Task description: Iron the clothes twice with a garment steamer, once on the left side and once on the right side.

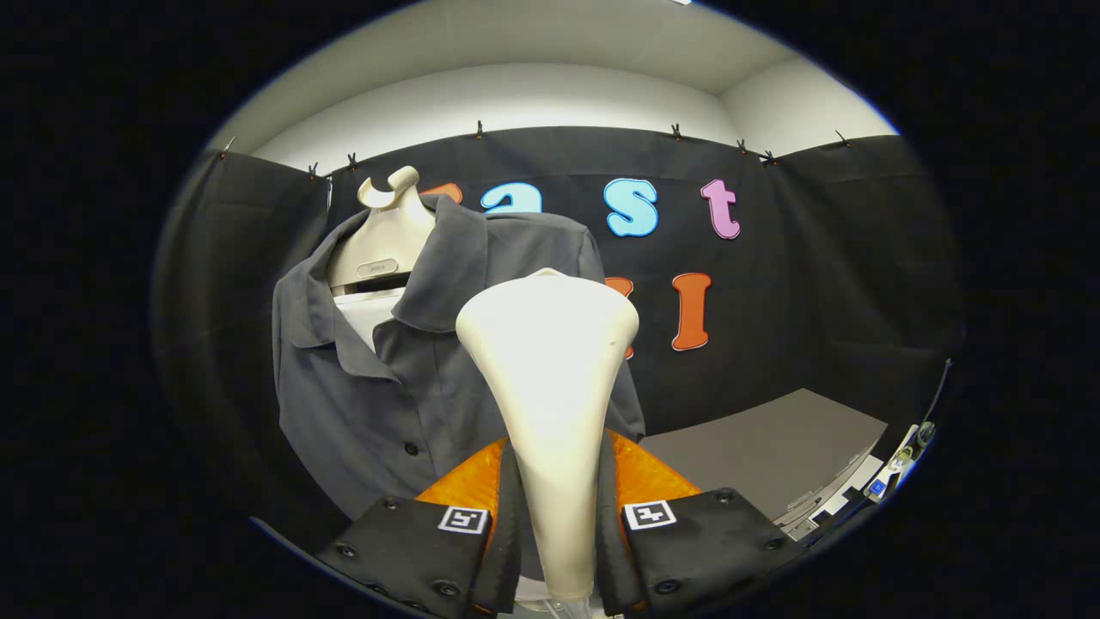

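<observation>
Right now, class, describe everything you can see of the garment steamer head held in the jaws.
The steamer head is a smooth, glossy cream piece that looks like plastic. It has a narrow neck that widens upward into a broad, rounded top. It stands upright, clamped at the neck between the two jaws of the gripper, which press on it from both sides. Its wide top rises in front of the grey shirt hanging on the cream hanger; whether it touches the fabric cannot be told.

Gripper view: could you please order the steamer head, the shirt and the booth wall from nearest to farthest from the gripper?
1. Steamer head, its handle clamped between the gripper fingers.
2. Shirt, just beyond the head, on a hanger.
3. Booth wall, behind the shirt.
</observation>
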`<state>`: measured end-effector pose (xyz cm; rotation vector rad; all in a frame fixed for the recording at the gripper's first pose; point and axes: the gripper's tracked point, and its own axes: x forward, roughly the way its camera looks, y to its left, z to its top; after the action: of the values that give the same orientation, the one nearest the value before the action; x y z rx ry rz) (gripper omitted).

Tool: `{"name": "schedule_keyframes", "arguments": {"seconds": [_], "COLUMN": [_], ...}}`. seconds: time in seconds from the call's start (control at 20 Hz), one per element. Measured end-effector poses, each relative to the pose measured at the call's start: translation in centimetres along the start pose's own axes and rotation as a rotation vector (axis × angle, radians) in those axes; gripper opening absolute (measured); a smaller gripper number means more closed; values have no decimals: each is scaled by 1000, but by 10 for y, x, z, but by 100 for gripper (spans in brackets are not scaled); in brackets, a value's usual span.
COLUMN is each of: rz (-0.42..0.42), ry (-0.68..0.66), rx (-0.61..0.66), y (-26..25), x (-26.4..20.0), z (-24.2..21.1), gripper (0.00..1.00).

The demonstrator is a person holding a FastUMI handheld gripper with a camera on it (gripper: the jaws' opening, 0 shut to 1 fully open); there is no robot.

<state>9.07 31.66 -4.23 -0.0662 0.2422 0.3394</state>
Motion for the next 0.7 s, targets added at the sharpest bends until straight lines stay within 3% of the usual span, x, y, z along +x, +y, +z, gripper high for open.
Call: {"name": "schedule_keyframes", "arguments": {"seconds": [0.35,0.7], "rz": [30,7], "ry": [47,92], "rx": [-32,-36], "y": [25,20], "x": [38,48], "z": [-22,-56], "gripper": [44,44]}}
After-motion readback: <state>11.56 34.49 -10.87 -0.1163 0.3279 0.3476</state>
